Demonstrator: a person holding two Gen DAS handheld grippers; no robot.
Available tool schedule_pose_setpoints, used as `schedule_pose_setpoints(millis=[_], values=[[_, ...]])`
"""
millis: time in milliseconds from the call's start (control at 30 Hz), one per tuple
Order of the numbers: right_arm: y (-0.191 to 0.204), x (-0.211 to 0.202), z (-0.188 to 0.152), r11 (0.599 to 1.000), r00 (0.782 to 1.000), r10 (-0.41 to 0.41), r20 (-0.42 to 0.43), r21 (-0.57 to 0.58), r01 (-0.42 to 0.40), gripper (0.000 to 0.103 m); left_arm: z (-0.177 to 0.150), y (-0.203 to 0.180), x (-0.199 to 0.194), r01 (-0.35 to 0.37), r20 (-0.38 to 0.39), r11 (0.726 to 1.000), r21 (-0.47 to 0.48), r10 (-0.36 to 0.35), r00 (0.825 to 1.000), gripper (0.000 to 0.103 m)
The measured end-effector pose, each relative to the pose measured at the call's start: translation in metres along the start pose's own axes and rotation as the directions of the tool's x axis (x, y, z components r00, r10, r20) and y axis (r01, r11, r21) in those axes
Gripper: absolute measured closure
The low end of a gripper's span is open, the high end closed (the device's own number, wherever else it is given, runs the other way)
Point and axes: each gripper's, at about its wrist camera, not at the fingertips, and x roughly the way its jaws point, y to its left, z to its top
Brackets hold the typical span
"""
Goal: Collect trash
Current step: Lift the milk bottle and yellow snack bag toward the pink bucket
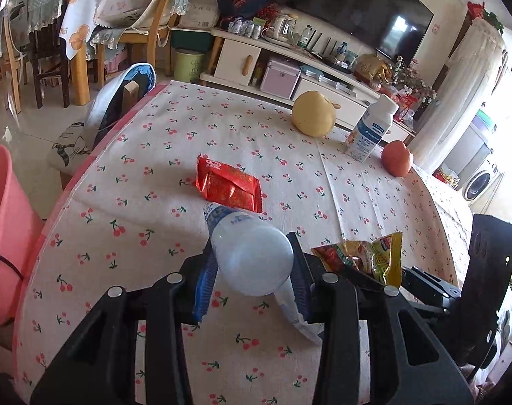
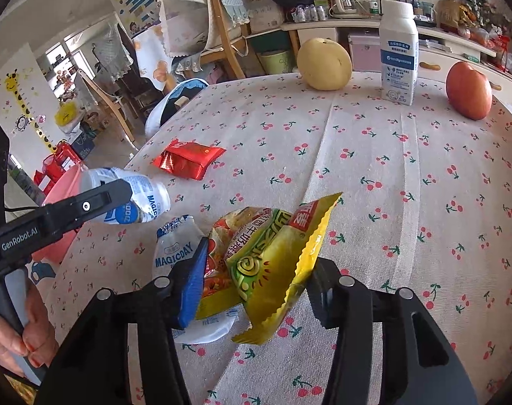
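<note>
Left gripper (image 1: 252, 270) clamping bottle (image 1: 249, 256), right gripper (image 2: 256, 287) around wrapper (image 2: 272, 253)

A yellow pear (image 2: 324, 63), an upright white milk bottle (image 2: 399, 56) and a red apple (image 2: 469, 89) stand in a row at the far edge of the cherry-print tablecloth (image 2: 407, 202). Behind them, a black television (image 1: 357, 6) sits on a white cabinet (image 1: 242, 54).

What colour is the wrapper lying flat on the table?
Shiny red wrapper, best in the right wrist view.
</note>
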Motion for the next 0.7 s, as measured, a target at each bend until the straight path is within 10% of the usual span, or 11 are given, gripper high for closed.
schedule_pose_setpoints(millis=[700], values=[[0.013,-0.043,0.0,0.999,0.994,-0.031,0.105,-0.031,0.035,0.051,-0.009,0.019,-0.011,0.008,0.07,1.0,0.024,-0.01,0.998,0.063]])
